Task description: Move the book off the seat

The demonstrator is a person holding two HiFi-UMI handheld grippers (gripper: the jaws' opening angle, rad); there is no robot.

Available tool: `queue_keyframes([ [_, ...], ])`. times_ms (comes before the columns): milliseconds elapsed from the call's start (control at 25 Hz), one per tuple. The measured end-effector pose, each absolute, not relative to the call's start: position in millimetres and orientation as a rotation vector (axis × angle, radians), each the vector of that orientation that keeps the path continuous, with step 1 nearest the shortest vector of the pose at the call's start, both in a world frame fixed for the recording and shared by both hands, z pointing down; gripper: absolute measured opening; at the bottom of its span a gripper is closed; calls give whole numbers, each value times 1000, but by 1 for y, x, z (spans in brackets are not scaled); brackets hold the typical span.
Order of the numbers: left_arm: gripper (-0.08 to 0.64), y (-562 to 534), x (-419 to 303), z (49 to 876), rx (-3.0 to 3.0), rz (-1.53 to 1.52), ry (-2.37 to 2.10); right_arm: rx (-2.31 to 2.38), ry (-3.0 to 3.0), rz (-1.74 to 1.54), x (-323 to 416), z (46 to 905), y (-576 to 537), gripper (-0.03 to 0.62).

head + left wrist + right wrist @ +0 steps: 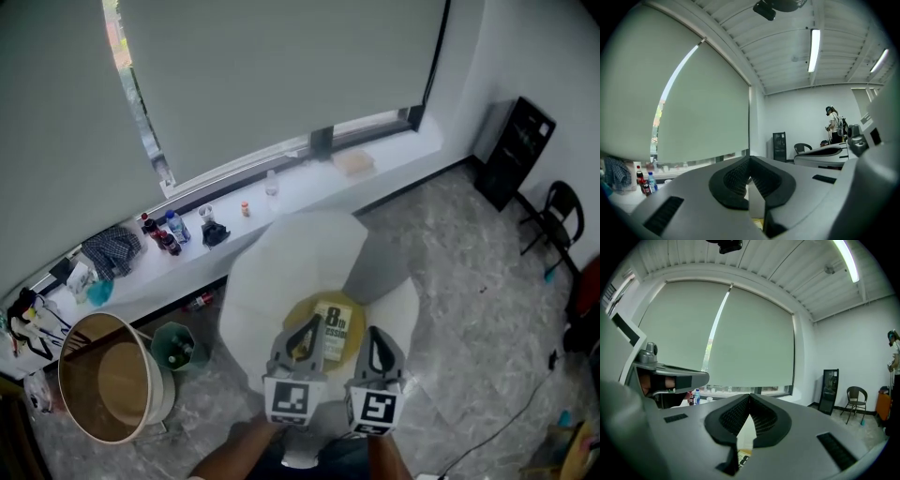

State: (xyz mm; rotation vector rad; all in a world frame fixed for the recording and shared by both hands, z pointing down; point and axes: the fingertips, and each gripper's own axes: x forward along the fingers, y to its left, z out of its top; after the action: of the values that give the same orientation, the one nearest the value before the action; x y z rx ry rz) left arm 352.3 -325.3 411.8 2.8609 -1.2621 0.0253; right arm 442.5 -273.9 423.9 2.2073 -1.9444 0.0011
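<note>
In the head view a book with a pale cover printed "8th" lies on the yellow seat cushion of a white chair. My left gripper is shut and empty, its tips over the cushion just left of the book. Also shut and empty, my right gripper has its tips just right of the book. In the left gripper view the jaws of the left gripper meet. The right gripper shows closed jaws too, and a strip of the book peeks out below them.
A round wicker bin and a green bucket stand left of the chair. The window sill holds bottles and a cloth. A black chair and a black cabinet stand at the right. A person stands far off.
</note>
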Motion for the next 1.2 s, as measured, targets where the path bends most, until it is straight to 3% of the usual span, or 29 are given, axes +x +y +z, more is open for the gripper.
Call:
queue_keyframes([
  [680, 3, -378, 375, 688, 2787, 73, -1350, 2201, -1922, 51, 489, 687, -330, 5],
  [1200, 3, -404, 387, 807, 2819, 56, -1439, 2173, -1967, 11, 501, 807, -356, 5],
])
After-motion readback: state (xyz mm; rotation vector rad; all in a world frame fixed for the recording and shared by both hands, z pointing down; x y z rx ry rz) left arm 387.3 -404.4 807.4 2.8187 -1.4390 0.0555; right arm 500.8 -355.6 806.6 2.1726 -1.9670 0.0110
